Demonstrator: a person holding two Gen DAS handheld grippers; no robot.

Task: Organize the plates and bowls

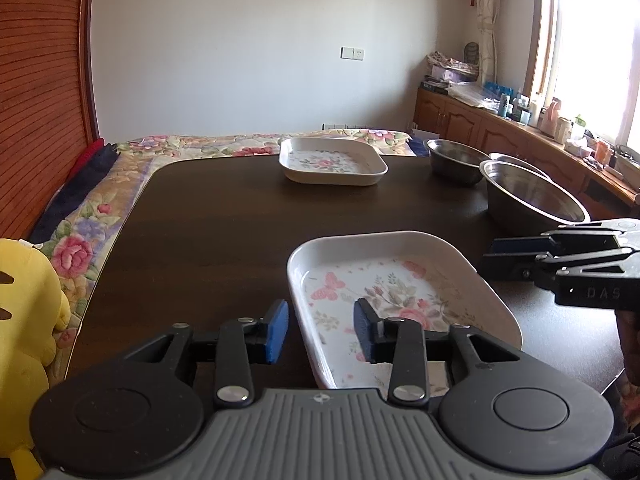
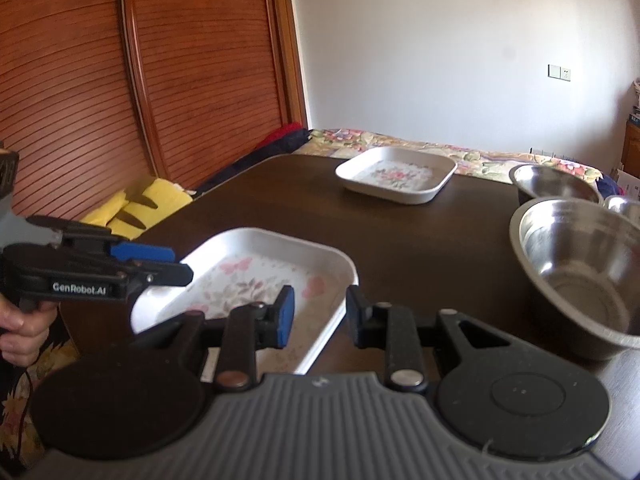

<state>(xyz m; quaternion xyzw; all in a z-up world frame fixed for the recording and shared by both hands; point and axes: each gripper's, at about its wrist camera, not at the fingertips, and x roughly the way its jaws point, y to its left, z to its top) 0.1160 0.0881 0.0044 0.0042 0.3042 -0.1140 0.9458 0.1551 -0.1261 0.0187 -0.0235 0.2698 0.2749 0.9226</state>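
Two white square plates with flower prints lie on the dark table (image 1: 224, 220): a near plate (image 1: 400, 280) (image 2: 248, 276) and a far plate (image 1: 332, 160) (image 2: 396, 174). Three steel bowls stand at the right: a large bowl (image 1: 532, 200) (image 2: 580, 268), a smaller bowl (image 1: 456, 160) (image 2: 556, 184) and a third bowl (image 2: 624, 208) partly hidden behind them. My left gripper (image 1: 320, 330) (image 2: 180, 264) is open, its jaws either side of the near plate's left rim. My right gripper (image 2: 320, 312) (image 1: 490, 257) is open over that plate's right rim. Neither holds anything.
A yellow plush toy (image 1: 24, 320) sits on the floral bed cover (image 1: 100, 208) left of the table. Slatted wooden doors (image 2: 200, 80) rise behind. A cluttered wooden cabinet (image 1: 520, 124) runs under the window at right. A person's hand (image 2: 20, 328) grips the left handle.
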